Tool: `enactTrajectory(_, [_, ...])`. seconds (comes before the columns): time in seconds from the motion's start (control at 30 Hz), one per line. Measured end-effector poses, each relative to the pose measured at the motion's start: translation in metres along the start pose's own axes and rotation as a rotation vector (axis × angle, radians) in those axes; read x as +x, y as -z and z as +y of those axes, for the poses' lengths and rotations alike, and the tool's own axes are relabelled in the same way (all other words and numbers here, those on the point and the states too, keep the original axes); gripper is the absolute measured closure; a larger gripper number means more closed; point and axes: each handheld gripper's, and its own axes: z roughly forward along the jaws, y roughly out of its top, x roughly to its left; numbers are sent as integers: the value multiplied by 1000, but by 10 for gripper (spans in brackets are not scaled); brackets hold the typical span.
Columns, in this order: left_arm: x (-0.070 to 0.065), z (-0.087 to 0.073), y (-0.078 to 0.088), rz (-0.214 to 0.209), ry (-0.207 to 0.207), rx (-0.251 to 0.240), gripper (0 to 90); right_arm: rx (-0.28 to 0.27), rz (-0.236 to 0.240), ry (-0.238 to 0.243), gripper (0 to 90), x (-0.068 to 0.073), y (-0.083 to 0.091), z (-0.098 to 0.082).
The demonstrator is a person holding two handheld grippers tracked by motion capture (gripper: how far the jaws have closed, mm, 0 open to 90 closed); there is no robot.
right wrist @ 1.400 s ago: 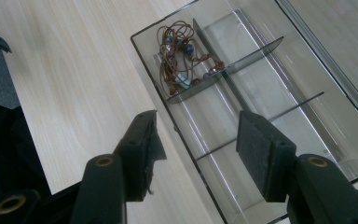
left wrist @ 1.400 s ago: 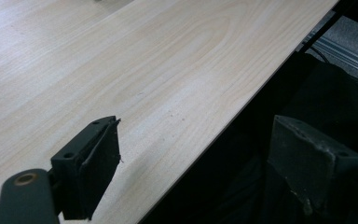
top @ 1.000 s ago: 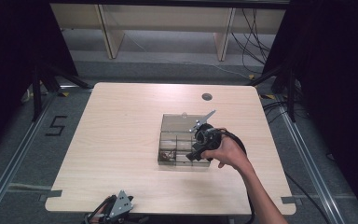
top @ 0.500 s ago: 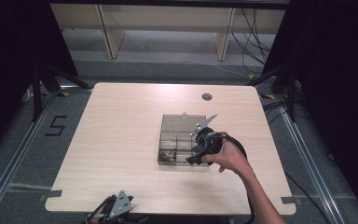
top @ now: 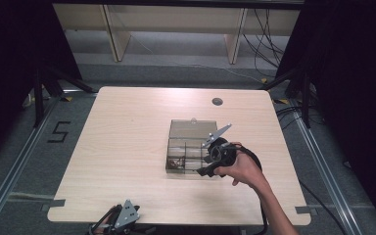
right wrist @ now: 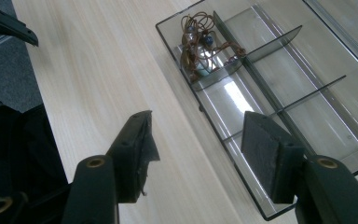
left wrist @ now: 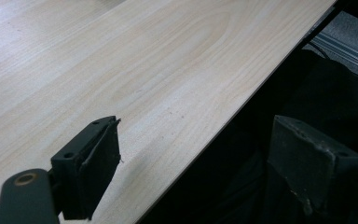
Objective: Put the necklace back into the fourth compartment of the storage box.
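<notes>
Since a second ago we see the right gripper (top: 206,169) slide a little toward the near edge of the clear plastic box (top: 191,128), while the left gripper (top: 122,218) has stayed put at the near rim of the table (top: 127,127).

From the high view, we see the right hand (top: 242,169) holding its gripper just over the near right corner of the box, the forearm coming in from the bottom right. The box sits a little right of the table's centre, its lid laid open flat on the far side. Thin dividers split the tray into compartments.

In the right gripper view we find the jaws spread wide with nothing between them: one hangs over bare wood, the other over the tray's edge. A tangle of brown wire with small beads (right wrist: 200,42) lies in an end compartment of the box; in the high view that is the near left compartment (top: 177,163).

In the left gripper view we see its jaws parted as well, holding nothing. One jaw hangs over the wood just inside the table edge, the other over the dark space beyond it.

A round grommet (top: 217,102) sits in the tabletop near the far edge.
</notes>
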Motion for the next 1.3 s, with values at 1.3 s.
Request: enactTrajectory(1.3, [1,0,0,2,21,-4,159,-99,13,-41,337,17,0,-37])
